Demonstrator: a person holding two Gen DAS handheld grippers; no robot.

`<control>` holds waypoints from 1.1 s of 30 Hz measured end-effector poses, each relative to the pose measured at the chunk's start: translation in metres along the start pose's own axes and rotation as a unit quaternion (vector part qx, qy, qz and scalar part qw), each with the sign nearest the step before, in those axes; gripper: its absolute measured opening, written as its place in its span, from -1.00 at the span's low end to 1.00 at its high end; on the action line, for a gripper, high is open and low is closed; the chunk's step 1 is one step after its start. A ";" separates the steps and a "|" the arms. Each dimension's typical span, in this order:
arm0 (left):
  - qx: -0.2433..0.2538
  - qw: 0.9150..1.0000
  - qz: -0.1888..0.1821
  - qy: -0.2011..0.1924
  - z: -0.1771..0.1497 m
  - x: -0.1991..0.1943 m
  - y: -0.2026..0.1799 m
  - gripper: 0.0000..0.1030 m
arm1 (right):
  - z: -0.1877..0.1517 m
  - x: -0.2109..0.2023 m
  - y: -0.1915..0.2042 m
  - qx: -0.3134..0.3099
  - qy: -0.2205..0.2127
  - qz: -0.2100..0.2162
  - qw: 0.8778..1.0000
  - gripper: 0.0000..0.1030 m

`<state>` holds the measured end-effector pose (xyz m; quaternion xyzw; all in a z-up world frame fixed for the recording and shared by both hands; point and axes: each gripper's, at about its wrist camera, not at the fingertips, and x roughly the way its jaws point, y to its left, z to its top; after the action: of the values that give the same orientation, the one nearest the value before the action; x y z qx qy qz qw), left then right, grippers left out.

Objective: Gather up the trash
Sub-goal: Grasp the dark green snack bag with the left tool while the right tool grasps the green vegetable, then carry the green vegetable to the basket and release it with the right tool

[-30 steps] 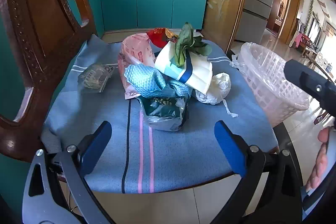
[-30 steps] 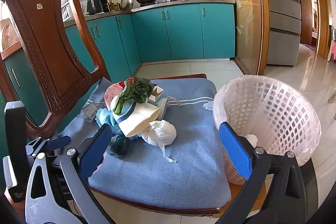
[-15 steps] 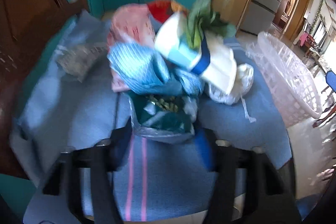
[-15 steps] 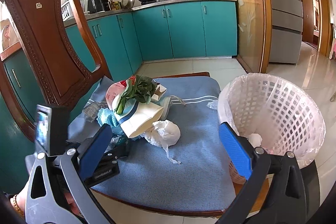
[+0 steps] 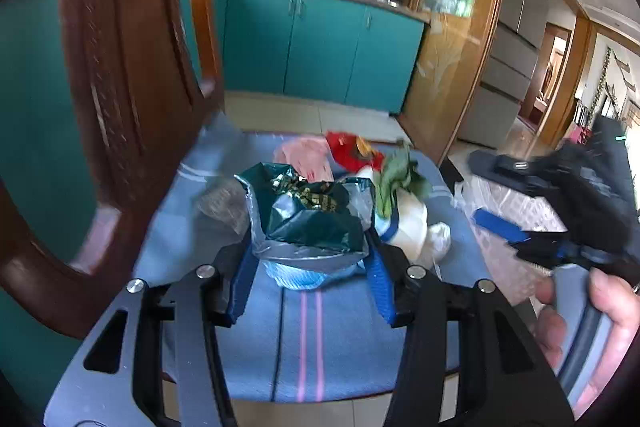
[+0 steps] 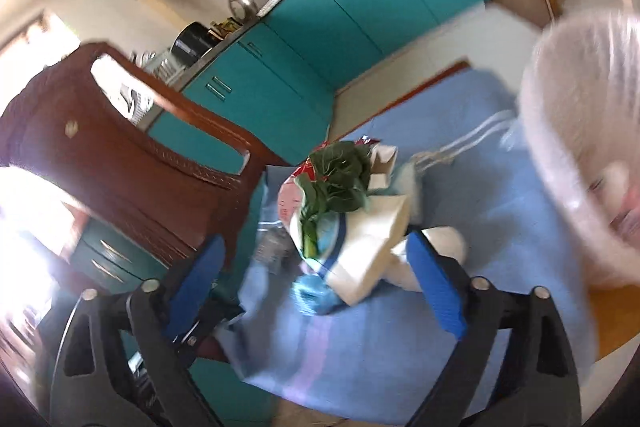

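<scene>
The left claw (image 5: 308, 267) pinches a dark green foil bag (image 5: 308, 215) between its blue pads, which press on the bag's silvery lower edge; the jaws have just closed onto it. The bag stands open-mouthed in the grip, raised above the blue striped cloth (image 5: 304, 339) that covers the chair seat. Just below the bag, between the pads, a light blue wrapper (image 5: 292, 277) peeks out.

Behind the bag lies the rest of the trash: a pink bag (image 5: 306, 157), a red packet (image 5: 348, 153), a leafy green vegetable (image 5: 396, 179) on a white and blue carton (image 5: 408, 227), and a crumpled white bag (image 5: 438, 239). A clear wrapper (image 5: 222, 203) lies to the left, near the carved wooden chair back (image 5: 132, 87).

The right claw (image 6: 316, 279) is spread, its jaws having just narrowed a little, with nothing pressed between them; the carton and vegetable sit ahead of it. The white lined basket (image 6: 580, 163) stands at the cloth's right edge, blurred. A hand (image 5: 592, 327) grips the right claw's handle.
</scene>
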<state>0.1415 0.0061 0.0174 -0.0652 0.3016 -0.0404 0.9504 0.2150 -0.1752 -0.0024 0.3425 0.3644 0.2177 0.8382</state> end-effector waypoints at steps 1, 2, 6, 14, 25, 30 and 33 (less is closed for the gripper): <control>-0.002 1.000 0.004 -0.007 0.001 -0.002 0.003 -0.02 | 0.001 0.007 0.000 0.012 0.009 0.009 1.000 0.63; -0.004 1.000 0.008 -0.010 0.002 -0.003 0.005 -0.02 | 0.002 0.012 0.000 0.019 0.016 0.017 1.000 0.58; -0.006 1.000 0.018 -0.011 0.006 -0.001 0.010 -0.02 | 0.002 0.039 0.008 0.037 0.040 0.033 0.998 0.39; -0.009 1.000 0.016 -0.010 0.006 -0.005 0.019 -0.02 | 0.008 0.071 0.002 0.105 0.042 0.038 0.993 -0.03; -0.010 1.000 0.014 -0.001 0.002 -0.004 0.021 -0.01 | 0.007 0.054 0.012 0.034 0.017 0.027 0.999 -0.82; -0.004 1.000 0.007 -0.005 0.001 -0.006 0.016 -0.01 | -0.004 0.003 0.044 -0.114 -0.026 -0.016 0.993 -0.82; 0.004 1.000 0.003 -0.005 -0.001 -0.006 0.010 -0.01 | -0.022 -0.029 0.064 -0.223 -0.050 -0.061 0.971 -0.82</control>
<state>0.1366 0.0164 0.0189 -0.0607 0.2967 -0.0387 0.9522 0.1719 -0.1406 0.0471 0.1342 0.2840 0.2245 0.9225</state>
